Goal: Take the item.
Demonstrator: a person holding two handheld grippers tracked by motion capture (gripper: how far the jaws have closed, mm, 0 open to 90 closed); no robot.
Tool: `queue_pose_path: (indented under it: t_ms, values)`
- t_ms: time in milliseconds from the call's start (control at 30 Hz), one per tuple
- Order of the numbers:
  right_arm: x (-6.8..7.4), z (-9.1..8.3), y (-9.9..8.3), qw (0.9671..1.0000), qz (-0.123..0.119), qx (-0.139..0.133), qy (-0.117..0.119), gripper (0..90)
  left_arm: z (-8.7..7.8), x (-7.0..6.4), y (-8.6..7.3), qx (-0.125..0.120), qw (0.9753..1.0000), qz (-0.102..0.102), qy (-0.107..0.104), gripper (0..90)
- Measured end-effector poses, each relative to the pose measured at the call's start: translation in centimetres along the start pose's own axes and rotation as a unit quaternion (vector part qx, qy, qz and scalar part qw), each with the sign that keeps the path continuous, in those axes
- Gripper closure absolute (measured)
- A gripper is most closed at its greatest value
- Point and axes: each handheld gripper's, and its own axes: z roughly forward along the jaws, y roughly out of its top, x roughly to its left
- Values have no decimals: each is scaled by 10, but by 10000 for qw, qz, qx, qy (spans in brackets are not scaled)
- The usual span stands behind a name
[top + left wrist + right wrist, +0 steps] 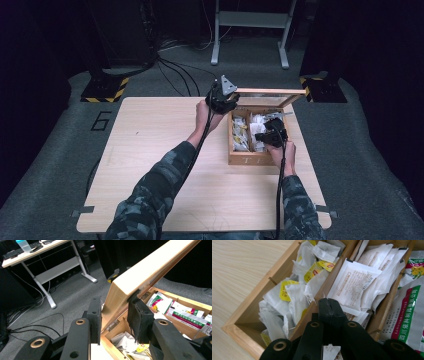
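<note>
Nearest the camera, two camouflage sleeves [165,185] reach in over a pale wooden table [150,165], each hand working a black gripper. On the right, the right gripper [262,137] hangs over the near half of an open wooden box [250,159] that sits toward the table's right side; its jaws are pressed together, and a scrap of white paper shows low between its arms, though whether the tips pinch it cannot be told. Just beyond those jaws, in the right gripper view, lie white tea bags [287,297] with yellow tags in the left compartment, white printed sachets [359,280] in the middle one, and green-and-red packets [409,315] on the right. Farther back, the left gripper [224,102] is at the box's far left corner, its jaws set apart on either side of the raised lid [147,270], the right pad touching the lid's edge. Beyond the table, cables [175,70] trail across grey carpet toward a white desk frame [250,30].
</note>
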Motion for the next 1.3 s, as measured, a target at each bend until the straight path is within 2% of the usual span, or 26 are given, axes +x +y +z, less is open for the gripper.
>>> queue_pose_path:
  t_ms: [100,133,200,233,300,467,567,800,1300]
  values:
    - [2,-4,0,10000,13,-46,-24,900,0,1,0,16,10000,10,7,643]
    - [1,-9,0,9998,-76,-164,0,900,0,1,0,18,10000,9,7,643]
    - [2,-11,0,9998,-75,-192,-14,900,0,1,0,15,10000,4,-1,642]
    - [2,-16,0,9995,-153,-272,-29,900,0,1,0,7,10000,-4,5,642]
    - [4,-22,0,9996,-81,-281,-61,900,0,1,0,3,10000,-9,6,642]
    - [4,-29,0,9989,-149,-439,-93,900,1,1,1,0,10000,-16,13,643]
    - [6,-36,1,9986,-131,-509,5,900,1,1,1,-3,10000,-26,18,642]
    - [11,-53,3,9969,-241,-748,9,900,1,1,0,-28,10000,-41,47,643]
    - [24,-84,1,9939,-444,-1007,33,900,0,-1,-1,-38,10000,-34,76,643]
